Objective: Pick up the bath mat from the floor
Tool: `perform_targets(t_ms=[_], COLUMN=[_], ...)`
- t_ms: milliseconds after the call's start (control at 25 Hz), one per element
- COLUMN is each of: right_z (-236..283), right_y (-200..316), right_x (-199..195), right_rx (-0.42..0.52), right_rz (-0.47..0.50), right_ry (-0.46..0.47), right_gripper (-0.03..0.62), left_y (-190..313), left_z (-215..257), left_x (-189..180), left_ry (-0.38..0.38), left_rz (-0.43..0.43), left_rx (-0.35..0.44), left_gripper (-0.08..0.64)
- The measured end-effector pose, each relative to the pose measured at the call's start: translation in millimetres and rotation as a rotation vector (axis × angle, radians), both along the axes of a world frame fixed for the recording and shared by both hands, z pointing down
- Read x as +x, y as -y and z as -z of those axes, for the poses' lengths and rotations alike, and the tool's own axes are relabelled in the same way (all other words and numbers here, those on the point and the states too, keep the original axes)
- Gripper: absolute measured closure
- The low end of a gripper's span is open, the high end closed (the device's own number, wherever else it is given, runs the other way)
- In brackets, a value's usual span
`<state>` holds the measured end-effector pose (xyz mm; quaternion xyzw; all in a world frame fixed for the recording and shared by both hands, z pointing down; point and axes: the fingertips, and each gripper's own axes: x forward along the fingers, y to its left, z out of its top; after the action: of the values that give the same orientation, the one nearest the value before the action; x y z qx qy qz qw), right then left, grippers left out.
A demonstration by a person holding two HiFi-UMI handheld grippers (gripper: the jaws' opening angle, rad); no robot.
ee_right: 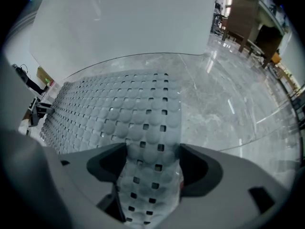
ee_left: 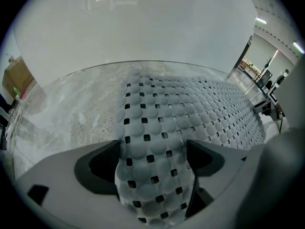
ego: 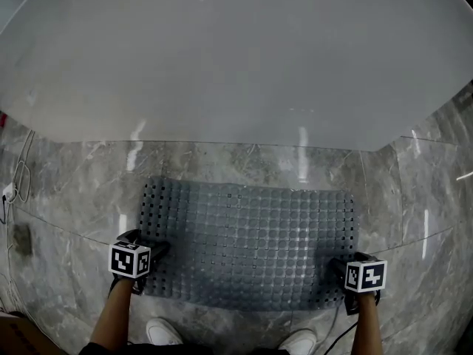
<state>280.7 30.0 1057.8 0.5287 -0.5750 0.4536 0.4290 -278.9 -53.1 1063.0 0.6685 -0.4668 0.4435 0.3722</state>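
The bath mat [ego: 247,235] is lying on the floor [ego: 222,161], long axis left-to-right. One near corner is being pinched by the left hand-held gripper [ego: 158,250], the other straddled by the wide-open right hand-held gripper [ego: 337,269].

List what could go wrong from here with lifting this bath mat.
1. The right gripper holds its jaws wide around a bath mat corner; lifted now, that corner would likely slip out.
2. The mat would then hang from the left gripper alone, which looks clamped on a bunched corner, and might twist free.
3. The shoes stand close to the near edge; the limp mat may drag onto them.
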Motion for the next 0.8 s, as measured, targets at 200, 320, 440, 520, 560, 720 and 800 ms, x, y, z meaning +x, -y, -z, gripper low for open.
perform_targets(t_ms=[200,320,440,520,560,720,800], right_z=[1.3,3.3,4.8,5.5,5.7,11.8,18.8], right_y=[0.0,-0.6,-1.1,-1.1,-1.4,-1.4,-1.6], right_x=[-7.0,-14.7,-22.2,-25.5,-27.0,-33.1,-35.7], right_rx=[0.021,0.030,0.055,0.072,0.077,0.112,0.144], right_rz=[0.014,0.028,0.050,0.075,0.088,0.103,0.106], right_ry=[-0.004,0.007,0.004,-0.016,-0.026,-0.029,-0.023], right_gripper=[0.269,0.332,0.395,0.421,0.431,0.469,0.483], left_y=[-0.5,-0.6,-2.5,-3.6,-4.2,-4.1,-4.1], left_z=[1.9,5.3,8.8,9.7,10.3,18.4,25.1], left_x=[1.9,6.0,16.6,24.2,27.3,36.3,39.9], left_ry=[0.011,0.015,0.022,0.013,0.001,-0.070,-0.107], left_rz=[-0.010,-0.021,-0.071,-0.105,-0.114,-0.119,-0.122], left_rx=[0.005,0.015,0.033,0.038,0.040,0.066,0.077], left_gripper=[0.132,0.191,0.291,0.347,0.371,0.471,0.494])
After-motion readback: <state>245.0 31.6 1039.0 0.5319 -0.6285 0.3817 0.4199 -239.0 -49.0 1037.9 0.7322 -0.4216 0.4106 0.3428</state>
